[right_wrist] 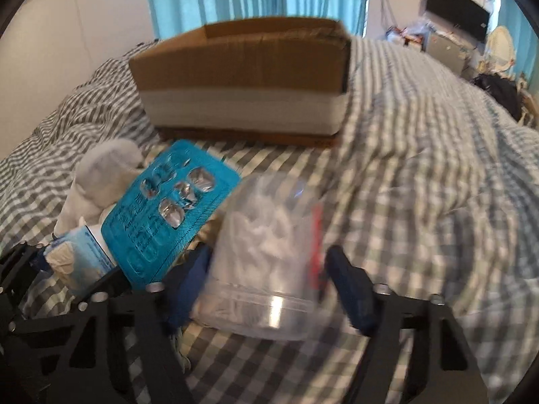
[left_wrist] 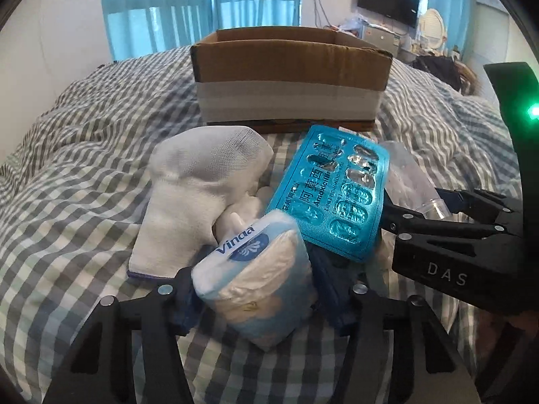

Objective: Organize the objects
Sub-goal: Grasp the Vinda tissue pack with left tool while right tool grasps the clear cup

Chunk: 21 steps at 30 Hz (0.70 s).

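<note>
Your left gripper (left_wrist: 256, 289) brackets the tissue pack (left_wrist: 256, 269), right gripper (right_wrist: 269, 286) spread around the clear tub (right_wrist: 266, 262); cardboard box (left_wrist: 289, 77) lies straight ahead, far side.

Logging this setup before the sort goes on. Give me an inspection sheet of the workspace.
Surface: bed with a rumpled checked cover.
Job's things: open cardboard box at the back; white sock, tissue pack, blue pill sheet and clear plastic jar heaped in front of it.
Clutter: nothing seen on the bed beyond these.
Grippers: left tool straddles the tissue pack, contact unclear; right tool straddles the jar, view blurred, gap beside one finger.
Cables: thin cords hang on the far wall.
Surroundings: blue curtains, wall screen, cluttered shelf at right.
</note>
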Each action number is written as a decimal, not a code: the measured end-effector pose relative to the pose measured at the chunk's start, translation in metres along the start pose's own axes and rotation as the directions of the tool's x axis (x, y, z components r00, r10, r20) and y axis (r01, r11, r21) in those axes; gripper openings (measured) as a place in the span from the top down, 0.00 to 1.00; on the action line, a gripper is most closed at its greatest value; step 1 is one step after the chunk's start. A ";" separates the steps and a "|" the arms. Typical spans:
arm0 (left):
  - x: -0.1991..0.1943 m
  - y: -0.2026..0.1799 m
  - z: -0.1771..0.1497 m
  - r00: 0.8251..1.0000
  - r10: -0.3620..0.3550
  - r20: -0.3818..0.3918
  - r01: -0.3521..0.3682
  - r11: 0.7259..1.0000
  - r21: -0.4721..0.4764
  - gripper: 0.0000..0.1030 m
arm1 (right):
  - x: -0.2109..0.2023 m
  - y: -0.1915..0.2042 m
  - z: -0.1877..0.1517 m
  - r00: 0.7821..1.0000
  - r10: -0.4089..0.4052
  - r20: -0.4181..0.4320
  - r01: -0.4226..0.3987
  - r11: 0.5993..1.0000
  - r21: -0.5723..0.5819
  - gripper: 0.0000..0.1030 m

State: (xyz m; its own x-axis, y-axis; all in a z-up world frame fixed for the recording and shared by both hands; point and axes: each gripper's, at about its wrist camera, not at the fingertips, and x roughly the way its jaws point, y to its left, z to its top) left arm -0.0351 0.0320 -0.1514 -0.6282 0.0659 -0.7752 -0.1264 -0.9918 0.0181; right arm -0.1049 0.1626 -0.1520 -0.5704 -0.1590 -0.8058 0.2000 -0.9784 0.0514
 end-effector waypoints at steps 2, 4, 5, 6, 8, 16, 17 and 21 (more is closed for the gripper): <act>-0.002 0.001 -0.001 1.000 0.005 0.002 -0.005 1.000 0.002 0.51 | -0.005 -0.001 -0.002 1.000 0.007 0.015 -0.007 1.000 -0.004 0.36; -0.005 0.005 0.001 1.000 -0.009 -0.002 0.009 0.999 -0.031 0.54 | -0.013 -0.004 -0.002 1.000 -0.001 0.031 0.001 1.000 -0.002 0.37; -0.006 0.006 0.001 1.000 -0.008 -0.002 0.008 0.999 -0.037 0.55 | -0.018 -0.005 -0.002 0.999 -0.010 0.041 0.010 1.000 -0.001 0.37; -0.009 0.007 0.003 1.000 -0.006 -0.002 0.006 0.999 -0.036 0.56 | -0.024 -0.005 -0.003 0.998 -0.026 0.055 0.026 1.000 0.001 0.38; -0.015 0.011 0.005 1.000 0.000 0.018 0.000 0.999 -0.041 0.56 | -0.036 -0.008 -0.003 0.996 -0.047 0.082 0.047 0.999 0.005 0.38; -0.053 0.016 0.022 0.992 -0.005 0.122 0.013 0.998 -0.065 0.56 | -0.089 -0.014 -0.002 0.980 -0.074 0.183 0.072 0.997 0.021 0.39; -0.056 0.017 0.024 0.991 -0.008 0.135 0.017 0.997 -0.069 0.56 | -0.097 -0.013 -0.001 0.977 -0.075 0.200 0.073 0.997 0.019 0.39; -0.066 0.015 0.035 0.986 -0.018 0.166 0.030 0.997 -0.072 0.56 | -0.120 -0.006 0.006 0.962 -0.073 0.263 0.075 0.997 0.005 0.39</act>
State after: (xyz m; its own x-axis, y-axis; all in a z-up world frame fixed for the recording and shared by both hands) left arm -0.0225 0.0165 -0.0784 -0.7445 0.1010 -0.6599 -0.0895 -0.9947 -0.0513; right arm -0.0426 0.1871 -0.0516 -0.7729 -0.1158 -0.6239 0.1529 -0.9882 -0.0061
